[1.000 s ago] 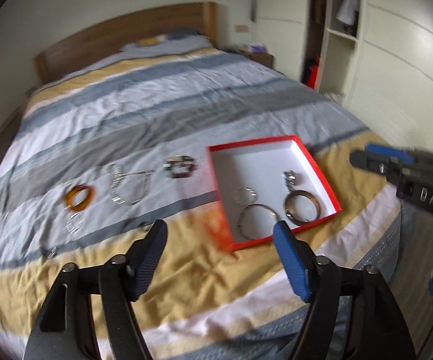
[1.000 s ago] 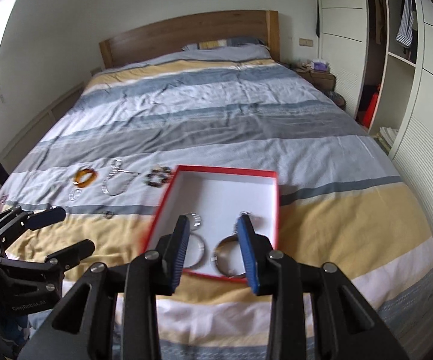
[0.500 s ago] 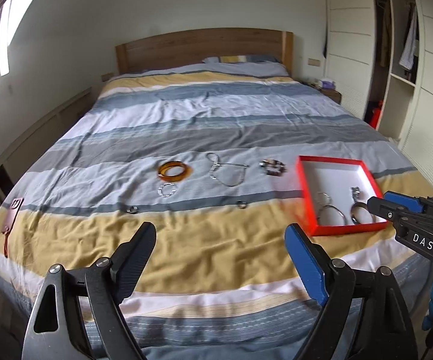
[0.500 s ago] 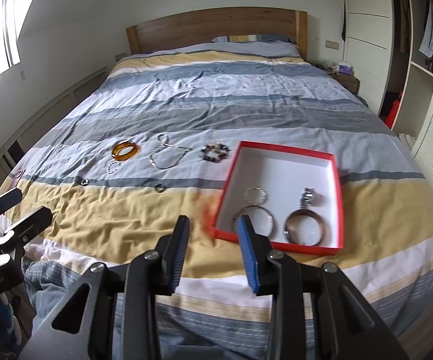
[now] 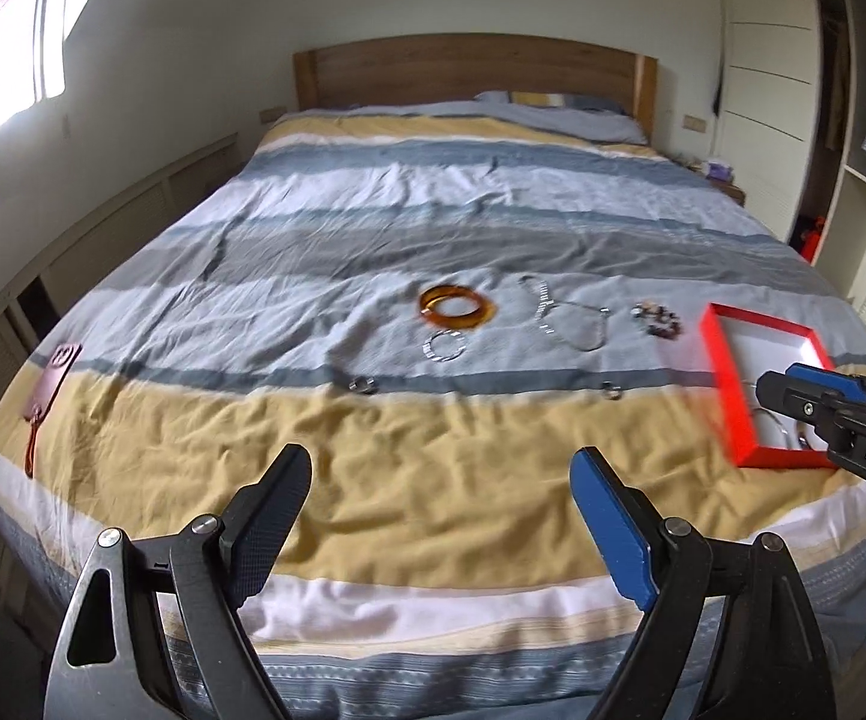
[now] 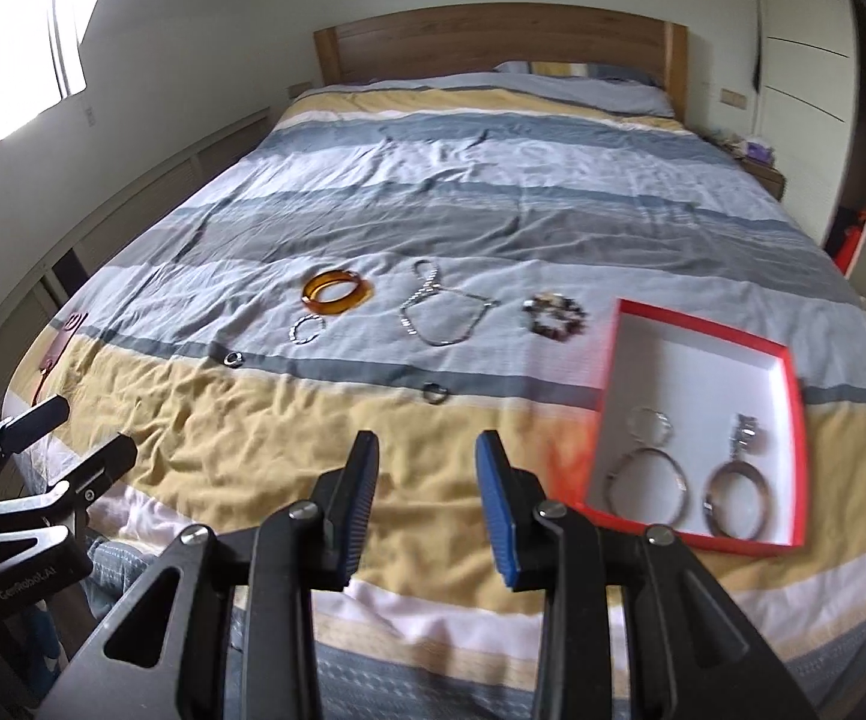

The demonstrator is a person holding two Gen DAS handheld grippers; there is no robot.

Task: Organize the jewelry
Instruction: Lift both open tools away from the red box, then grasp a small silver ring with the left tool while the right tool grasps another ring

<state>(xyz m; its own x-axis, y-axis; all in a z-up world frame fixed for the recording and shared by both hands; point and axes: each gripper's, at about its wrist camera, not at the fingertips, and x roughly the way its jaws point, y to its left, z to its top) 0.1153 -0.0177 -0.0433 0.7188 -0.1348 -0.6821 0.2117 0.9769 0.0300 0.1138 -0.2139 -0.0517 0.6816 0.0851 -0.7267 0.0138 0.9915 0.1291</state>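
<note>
"DAS" on right gripper body, "GenRobot.AI" on left gripper body

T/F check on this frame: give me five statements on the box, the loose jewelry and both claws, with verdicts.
1. The red box holds two large silver bangles. True.
2. The amber bangle lies inside the box. False: it lies on the bedspread, left of the box.
3. The left claw grips a ring. False: its jaws stand wide apart with nothing between them.
4. The chain necklace lies between the amber bangle and the beaded bracelet. True.
5. The right claw is empty. True.
</note>
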